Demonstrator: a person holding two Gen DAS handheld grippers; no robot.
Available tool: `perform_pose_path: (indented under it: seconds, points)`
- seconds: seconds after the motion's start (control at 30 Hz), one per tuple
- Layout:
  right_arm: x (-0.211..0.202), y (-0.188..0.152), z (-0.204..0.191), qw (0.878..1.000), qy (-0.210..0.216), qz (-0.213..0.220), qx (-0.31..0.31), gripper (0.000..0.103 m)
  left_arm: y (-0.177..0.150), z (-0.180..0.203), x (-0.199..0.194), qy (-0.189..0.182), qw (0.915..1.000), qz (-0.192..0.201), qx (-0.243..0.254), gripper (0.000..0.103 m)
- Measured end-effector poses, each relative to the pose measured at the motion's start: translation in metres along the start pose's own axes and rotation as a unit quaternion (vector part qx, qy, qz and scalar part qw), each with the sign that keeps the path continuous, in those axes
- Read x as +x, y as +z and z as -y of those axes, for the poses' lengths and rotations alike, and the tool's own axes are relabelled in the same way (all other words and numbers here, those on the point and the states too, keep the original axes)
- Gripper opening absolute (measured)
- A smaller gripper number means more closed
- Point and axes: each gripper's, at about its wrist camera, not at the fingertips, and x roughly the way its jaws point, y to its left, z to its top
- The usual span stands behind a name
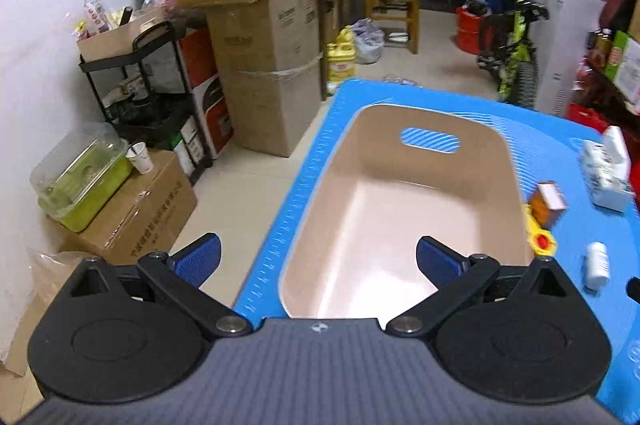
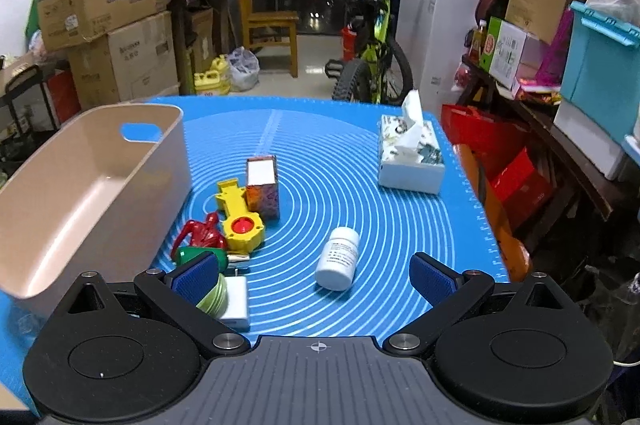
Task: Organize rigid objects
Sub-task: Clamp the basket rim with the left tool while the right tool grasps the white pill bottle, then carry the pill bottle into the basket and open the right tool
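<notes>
A beige plastic bin (image 1: 400, 209) (image 2: 80, 193) stands empty on the left of the blue mat (image 2: 320, 153). My left gripper (image 1: 318, 259) hovers open over the bin's near end, holding nothing. My right gripper (image 2: 314, 279) is open above the mat's near edge, just behind a white pill bottle (image 2: 338, 259) (image 1: 597, 265) lying on its side. To the bin's right lie a patterned small box (image 2: 263, 187) (image 1: 548, 203), a yellow toy with a red button (image 2: 238, 215) (image 1: 540, 235), a red figure (image 2: 202, 233), a green item (image 2: 200, 257) and a white charger (image 2: 236, 299).
A tissue box (image 2: 412, 157) (image 1: 606, 169) sits at the mat's far right. Cardboard boxes (image 1: 264, 65), a black cart (image 1: 152, 93) and a wooden chair (image 2: 272, 29) fill the floor to the left and behind. A bicycle (image 2: 372, 45) and cluttered shelves (image 2: 560, 85) stand to the right.
</notes>
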Motion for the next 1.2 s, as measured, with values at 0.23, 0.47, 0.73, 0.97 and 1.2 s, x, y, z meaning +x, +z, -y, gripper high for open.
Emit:
perform_pose_path:
  seconds: [0.23,0.47,0.73,0.97,1.2]
  points:
    - [0.057,0.009,-0.001,0.999,-0.016,-0.028,0.015,0.100,0.004,-0.014,0.049,-0.010,0.9987,-0.048,-0.013,0.102]
    - [0.104,0.010,0.004,0.997,-0.043,-0.048,0.029,0.096,-0.008,-0.029,0.085,-0.013,0.9950,-0.098,-0.019,0.097]
    - [0.134,0.003,0.009,0.994,-0.064,-0.078,0.034,0.084,-0.015,-0.040,0.104,-0.022,0.9887,-0.147,-0.020,0.061]
    - [0.143,0.001,0.004,0.994,-0.066,-0.090,0.022,0.070,-0.017,-0.040,0.109,-0.043,0.9851,-0.165,-0.025,0.030]
    - [0.147,0.000,0.005,0.993,-0.062,-0.102,0.023,0.050,-0.017,-0.037,0.111,-0.059,0.9833,-0.170,-0.026,0.010]
